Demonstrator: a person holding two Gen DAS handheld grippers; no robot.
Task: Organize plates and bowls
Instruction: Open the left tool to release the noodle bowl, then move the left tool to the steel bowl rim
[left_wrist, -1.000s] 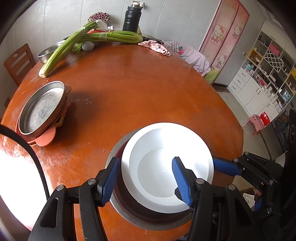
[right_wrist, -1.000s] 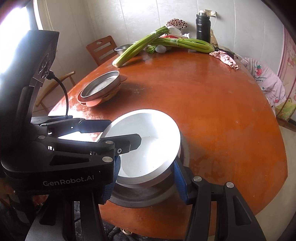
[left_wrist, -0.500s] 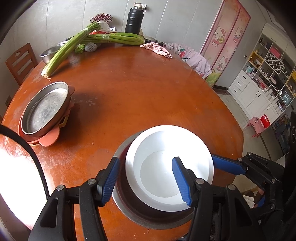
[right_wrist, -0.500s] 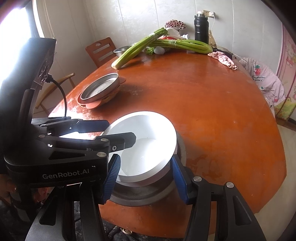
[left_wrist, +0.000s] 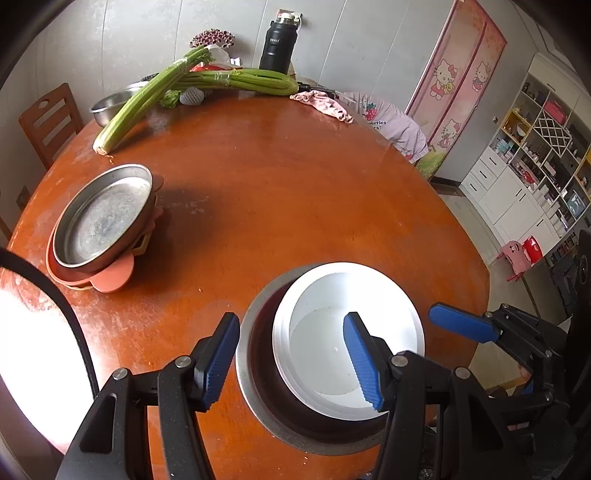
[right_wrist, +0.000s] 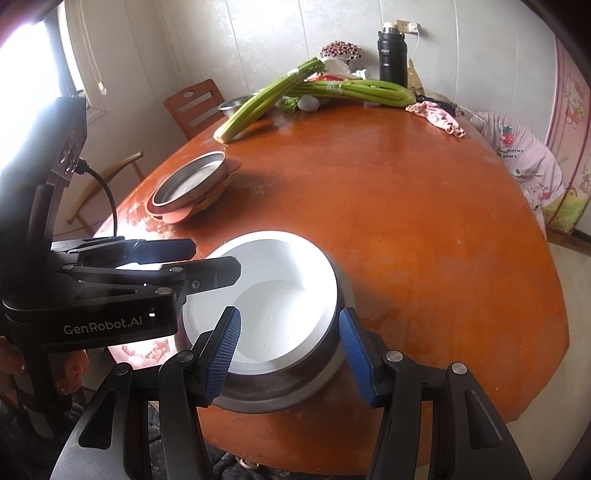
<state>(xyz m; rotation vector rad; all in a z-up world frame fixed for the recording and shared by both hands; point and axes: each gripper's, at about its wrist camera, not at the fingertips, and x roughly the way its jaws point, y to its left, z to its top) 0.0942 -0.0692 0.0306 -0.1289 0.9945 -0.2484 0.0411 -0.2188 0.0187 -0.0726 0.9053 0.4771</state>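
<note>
A white bowl (left_wrist: 317, 350) (right_wrist: 280, 295) lies tilted inside a larger steel bowl (left_wrist: 255, 387) (right_wrist: 295, 387) at the near edge of the round wooden table (left_wrist: 295, 192). My left gripper (left_wrist: 291, 320) (right_wrist: 214, 257) is open. Its left pad stands outside the steel bowl's left rim and its right pad hangs over the white bowl's inside. My right gripper (right_wrist: 290, 314) is also open, with one pad inside the white bowl and the other outside the steel bowl's right wall. A steel plate (left_wrist: 103, 218) (right_wrist: 192, 181) tops a stack of orange plates (left_wrist: 110, 280) at the left.
Celery stalks (left_wrist: 147, 99), a steel basin (left_wrist: 107, 107), a black bottle (left_wrist: 277, 48) and a pink cloth (left_wrist: 321, 103) lie at the table's far side. A wooden chair (left_wrist: 48, 118) stands at the far left. The table edge runs just below the bowls.
The white bowl has sunk lower into the steel bowl and slid toward its right side. Both grippers keep the same jaw width around the bowls.
</note>
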